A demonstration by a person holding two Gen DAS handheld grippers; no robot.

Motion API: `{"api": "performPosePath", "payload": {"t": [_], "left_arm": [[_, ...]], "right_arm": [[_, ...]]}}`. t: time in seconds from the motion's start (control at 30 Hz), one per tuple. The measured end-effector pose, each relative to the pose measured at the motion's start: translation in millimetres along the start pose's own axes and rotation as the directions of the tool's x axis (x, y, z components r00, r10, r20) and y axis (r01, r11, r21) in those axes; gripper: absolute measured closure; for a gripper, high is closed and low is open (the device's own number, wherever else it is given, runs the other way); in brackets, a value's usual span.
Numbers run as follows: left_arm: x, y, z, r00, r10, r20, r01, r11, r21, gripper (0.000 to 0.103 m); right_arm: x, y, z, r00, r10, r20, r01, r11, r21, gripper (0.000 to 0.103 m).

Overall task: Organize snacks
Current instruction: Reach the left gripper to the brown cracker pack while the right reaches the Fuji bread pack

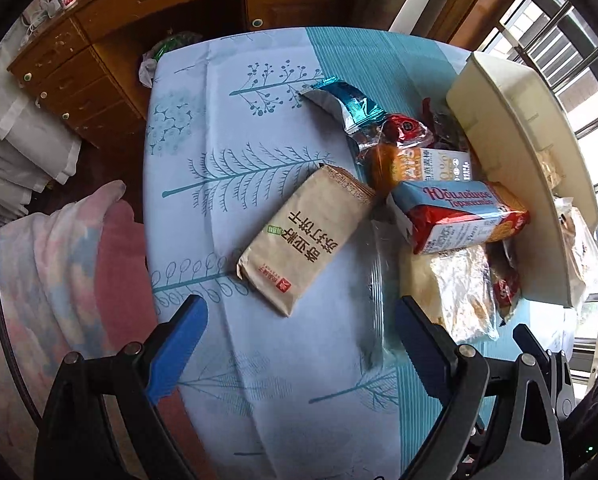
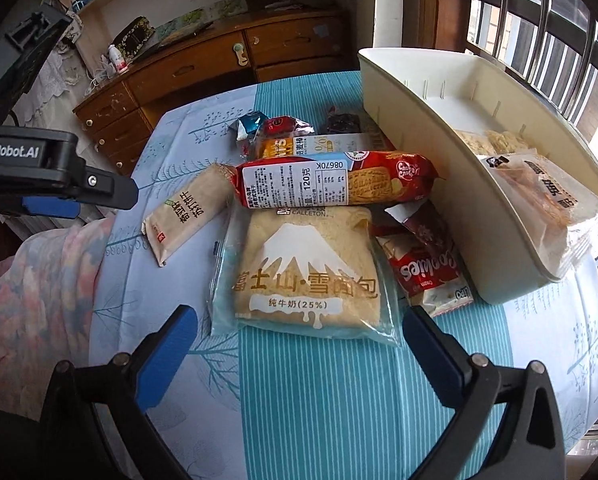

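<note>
1. Wooden drawers (image 2: pixel 187 76) stand behind a table (image 2: pixel 319 392) covered with a blue tree-print cloth.
2. Left gripper (image 1: pixel 299 320): jaws wide apart, nothing between them, above the near end of a tan cracker pack (image 1: pixel 305 236).
3. Right gripper (image 2: pixel 299 332): jaws wide apart, empty, just near of a bagged bread loaf (image 2: pixel 303 272).
4. A red biscuit roll (image 2: pixel 335 184) lies across the far edge of the loaf.
5. A cookie packet (image 2: pixel 423 264) lies right of the loaf, beside a cream bin (image 2: pixel 431 152).
6. The bin holds several packets; more snacks lie beyond the roll.
</note>
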State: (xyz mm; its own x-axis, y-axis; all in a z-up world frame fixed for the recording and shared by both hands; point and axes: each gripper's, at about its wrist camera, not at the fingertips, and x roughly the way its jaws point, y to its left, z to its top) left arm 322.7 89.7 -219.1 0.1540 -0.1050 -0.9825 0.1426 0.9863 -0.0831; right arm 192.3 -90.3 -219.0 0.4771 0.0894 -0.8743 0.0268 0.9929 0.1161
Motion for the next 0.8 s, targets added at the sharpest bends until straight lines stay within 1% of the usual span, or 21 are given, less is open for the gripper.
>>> {"api": "performPosePath", "payload": {"t": [0.23, 0.3, 0.5, 0.63, 0.8], "left_arm": [[43, -1, 22, 0.999, 0.037, -0.030, -0.037, 0.999, 0.024, 0.010], [54, -1, 27, 0.998, 0.050, -0.038, -0.049, 0.998, 0.029, 0.010], [78, 2, 37, 0.995, 0.054, -0.079, -0.052, 0.998, 0.026, 0.010], [87, 3, 40, 0.994, 0.049, -0.096, -0.048, 0.999, 0.013, 0.010], [97, 2, 42, 0.992, 0.056, -0.116, -0.055, 0.998, 0.015, 0.010]], "right_arm": [[35, -6, 6, 1.000, -0.028, -0.009, 0.028, 0.998, 0.054, 0.000], [44, -4, 6, 0.999, -0.029, -0.018, 0.030, 0.998, 0.049, 0.000], [60, -1, 7, 0.996, -0.087, -0.023, 0.088, 0.996, 0.032, 0.000], [64, 0, 10, 0.996, -0.086, -0.021, 0.087, 0.996, 0.020, 0.000], [70, -2, 12, 0.998, -0.063, -0.028, 0.063, 0.998, 0.019, 0.000]]}}
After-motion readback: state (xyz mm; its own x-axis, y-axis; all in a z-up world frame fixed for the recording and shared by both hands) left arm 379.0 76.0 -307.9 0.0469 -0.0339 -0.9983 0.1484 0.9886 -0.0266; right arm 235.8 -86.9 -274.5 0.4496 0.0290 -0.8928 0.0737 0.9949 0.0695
